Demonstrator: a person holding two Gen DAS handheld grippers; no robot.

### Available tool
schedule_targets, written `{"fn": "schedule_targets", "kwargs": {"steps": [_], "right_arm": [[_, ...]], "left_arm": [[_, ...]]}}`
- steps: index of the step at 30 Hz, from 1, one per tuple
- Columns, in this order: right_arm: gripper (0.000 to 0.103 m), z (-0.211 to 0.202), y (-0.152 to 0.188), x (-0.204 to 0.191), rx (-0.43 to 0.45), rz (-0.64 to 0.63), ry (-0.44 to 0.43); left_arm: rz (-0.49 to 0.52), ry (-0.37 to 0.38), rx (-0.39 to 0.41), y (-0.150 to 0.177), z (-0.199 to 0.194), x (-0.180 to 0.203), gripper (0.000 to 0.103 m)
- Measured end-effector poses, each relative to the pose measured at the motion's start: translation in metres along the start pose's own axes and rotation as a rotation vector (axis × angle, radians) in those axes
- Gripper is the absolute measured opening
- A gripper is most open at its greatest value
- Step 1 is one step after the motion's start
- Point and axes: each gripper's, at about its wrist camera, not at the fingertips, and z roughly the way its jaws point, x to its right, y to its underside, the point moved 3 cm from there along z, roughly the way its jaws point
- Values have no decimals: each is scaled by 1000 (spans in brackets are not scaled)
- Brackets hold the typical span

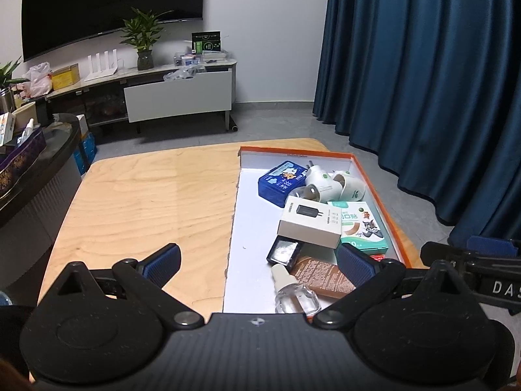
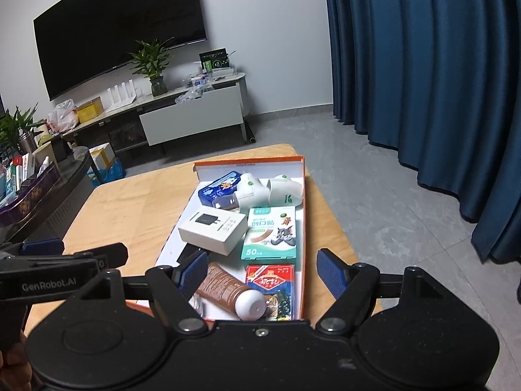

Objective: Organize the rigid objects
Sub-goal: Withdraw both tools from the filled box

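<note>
An orange-rimmed white tray (image 1: pixel 377 182) (image 2: pixel 303 195) on the wooden table (image 1: pixel 146 195) (image 2: pixel 136 215) holds several items: a blue tin (image 1: pixel 281 182) (image 2: pixel 219 190), white plug-in devices (image 1: pixel 335 184) (image 2: pixel 270 190), a white charger box (image 1: pixel 311 221) (image 2: pixel 213 228), a teal bandage box (image 1: pixel 364 231) (image 2: pixel 272 231), a brown tube (image 1: pixel 320 275) (image 2: pixel 228 288), a clear bottle (image 1: pixel 294 293), a red card box (image 2: pixel 272 280). My left gripper (image 1: pixel 259 260) is open and empty above the tray's near left edge. My right gripper (image 2: pixel 262 272) is open and empty above the tray's near end.
A dark counter with boxes (image 1: pixel 29 163) (image 2: pixel 39 182) stands left of the table. A TV stand (image 1: pixel 182 88) (image 2: pixel 192 114) with a plant is at the far wall. Blue curtains (image 1: pixel 423 81) (image 2: pixel 423 81) hang on the right over grey floor.
</note>
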Motion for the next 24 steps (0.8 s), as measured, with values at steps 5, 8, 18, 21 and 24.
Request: {"fn": "schedule_targets", "kwargs": {"steps": [5, 8, 18, 21, 24], "right_arm": [[87, 2, 5, -1, -13, -1, 2], [87, 4, 6, -1, -22, -2, 5], [87, 11, 8, 0, -41, -3, 9], [87, 13, 8, -1, -46, -4, 11], [87, 14, 9, 0, -50, -3, 10]], "left_arm": [[-3, -2, -11, 5, 2, -1, 103], [-11, -4, -9, 6, 4, -3, 103], [-12, -7, -42, 10, 9, -4, 103], [-13, -2, -45, 11, 9, -5, 103], [-7, 10, -46, 12, 10, -5, 103]]}}
